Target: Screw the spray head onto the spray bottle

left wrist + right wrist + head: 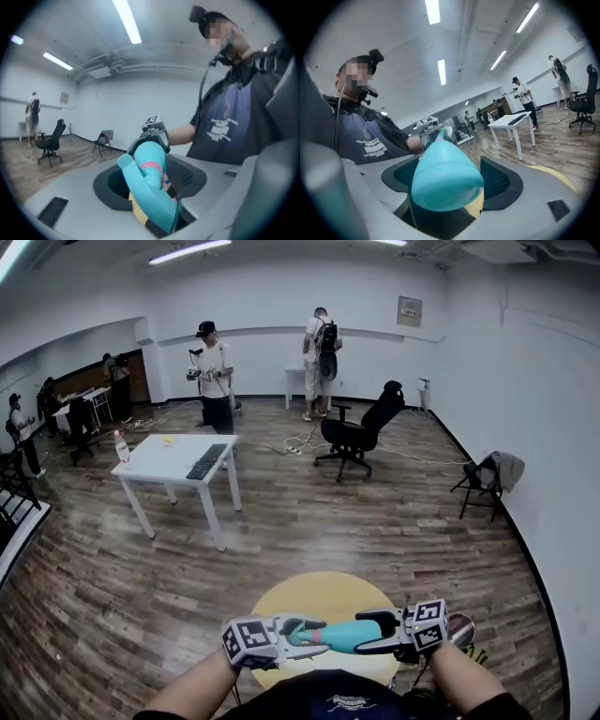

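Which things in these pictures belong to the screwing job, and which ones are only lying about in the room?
Job: spray head, spray bottle, left gripper, right gripper.
Lying about: white table, keyboard on it, black office chair, folding chair.

Not a single word, brand or number can be read in any view. The person's dark T-shirt (225, 129) has several lines of white print on the chest, too blurred to make out in either gripper view. A framed notice (409, 311) hangs on the far white wall, its content too small to tell. The left marker cube (246, 640) and the right marker cube (430, 624) bear only black-and-white square patterns.
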Tool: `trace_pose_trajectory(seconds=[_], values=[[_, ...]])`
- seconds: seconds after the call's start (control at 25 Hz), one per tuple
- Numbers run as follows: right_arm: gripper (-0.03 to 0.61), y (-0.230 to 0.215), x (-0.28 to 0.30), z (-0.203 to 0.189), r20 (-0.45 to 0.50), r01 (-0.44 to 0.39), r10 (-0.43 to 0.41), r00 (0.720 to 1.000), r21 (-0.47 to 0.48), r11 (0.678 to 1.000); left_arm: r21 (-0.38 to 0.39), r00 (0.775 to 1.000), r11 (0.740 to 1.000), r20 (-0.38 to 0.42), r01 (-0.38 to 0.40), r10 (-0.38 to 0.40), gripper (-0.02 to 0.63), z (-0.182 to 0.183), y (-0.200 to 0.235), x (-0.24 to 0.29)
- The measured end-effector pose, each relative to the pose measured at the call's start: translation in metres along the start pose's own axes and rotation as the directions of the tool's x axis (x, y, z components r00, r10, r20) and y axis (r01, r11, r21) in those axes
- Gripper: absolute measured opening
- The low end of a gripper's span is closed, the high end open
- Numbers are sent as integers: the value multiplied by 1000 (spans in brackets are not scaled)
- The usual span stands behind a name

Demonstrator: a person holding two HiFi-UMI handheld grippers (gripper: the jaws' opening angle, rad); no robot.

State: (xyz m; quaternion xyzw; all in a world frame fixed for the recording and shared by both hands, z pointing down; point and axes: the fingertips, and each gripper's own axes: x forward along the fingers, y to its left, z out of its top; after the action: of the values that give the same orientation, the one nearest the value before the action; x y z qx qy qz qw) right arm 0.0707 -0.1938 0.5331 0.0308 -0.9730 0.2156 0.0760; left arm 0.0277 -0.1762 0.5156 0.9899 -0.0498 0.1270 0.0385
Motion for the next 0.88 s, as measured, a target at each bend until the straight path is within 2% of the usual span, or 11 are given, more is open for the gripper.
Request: trace_pose_trajectory(seconds=[0.08, 0.2, 0.28, 0.36, 0.48, 0.56, 0.6, 0.68, 0.76, 0.84, 0.88], values=[[423, -5, -4, 11, 61, 10, -13, 998, 40, 999, -174, 989, 984, 127, -46, 68, 298, 8, 20, -20], [423, -18, -20, 11, 125, 50, -63, 990, 110, 993, -388, 932, 920, 310, -55, 187, 350, 23, 47, -67], [423, -24, -29, 8, 141, 69, -89, 986, 140, 988, -443, 913, 894, 336, -63, 231, 350, 23, 59, -86], [423, -24, -28, 7, 132, 69, -88, 987, 138, 988, -432, 936, 899, 283, -69, 208, 350, 16, 58, -81], [423, -15, -8, 9, 75, 48, -54, 996, 81, 996, -308, 990, 950, 113, -45, 84, 350, 4, 35, -38], [423, -8, 2, 6, 13, 28, -29, 1000, 22, 999, -124, 1000, 992, -8, -10, 9, 219, -4, 12, -11], [422, -4, 4, 3, -11, 14, -14, 1000, 9, 1000, -24, 998, 1000, -56, 9, -10, 222, -7, 3, -6], [422, 5, 5, -11, -69, -15, 15, 997, -5, 1000, 151, 988, 987, -149, 54, -31, 201, -13, -14, -4], [417, 10, 11, -34, -157, -31, 25, 987, -39, 999, 298, 965, 949, -261, 103, -23, 201, -21, -25, -2], [411, 11, 13, -47, -186, -41, 34, 982, -35, 999, 330, 949, 934, -315, 137, -27, 201, -29, -28, 1], [410, 10, 12, -45, -161, -44, 42, 986, -12, 999, 284, 955, 949, -293, 135, -48, 202, -28, -26, 1]])
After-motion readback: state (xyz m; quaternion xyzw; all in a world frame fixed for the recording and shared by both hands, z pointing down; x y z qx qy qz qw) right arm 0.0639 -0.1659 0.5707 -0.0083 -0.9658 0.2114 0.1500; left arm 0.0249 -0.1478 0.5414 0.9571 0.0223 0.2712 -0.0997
